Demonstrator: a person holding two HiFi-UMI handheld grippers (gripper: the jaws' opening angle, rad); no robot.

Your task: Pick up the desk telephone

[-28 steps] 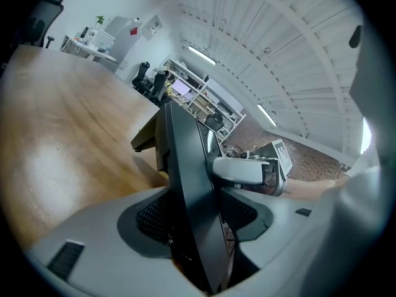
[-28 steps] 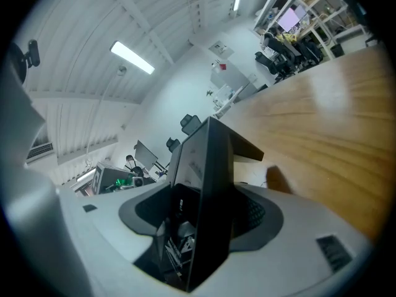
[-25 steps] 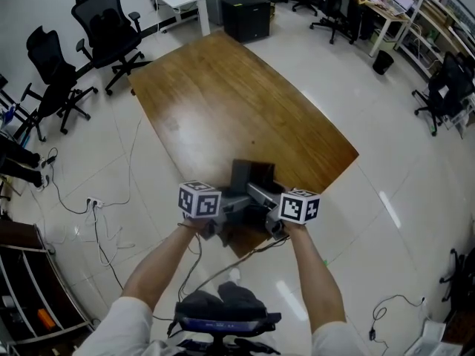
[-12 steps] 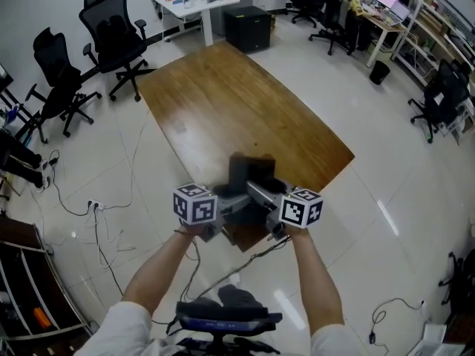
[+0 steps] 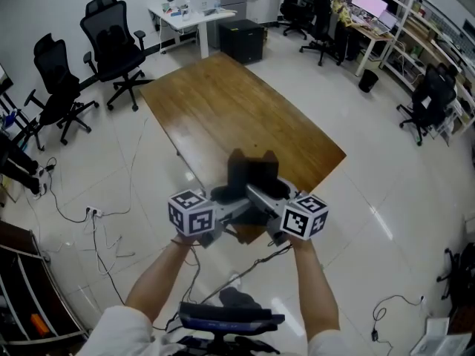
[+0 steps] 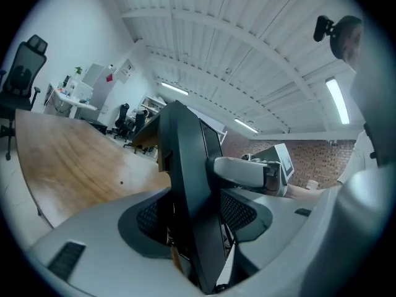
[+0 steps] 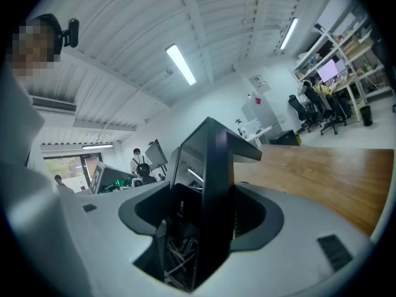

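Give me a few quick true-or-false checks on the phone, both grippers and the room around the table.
1. The left gripper and the right gripper are both clamped on the desk telephone. True.
2. The telephone lies flat on the wooden table. False: it is held between the two grippers, off the table, over its near end.
3. A black cabinet stands on the floor past the table's far end. True.
4. Office chairs stand only to the right of the table. False: black office chairs stand to its left as well.
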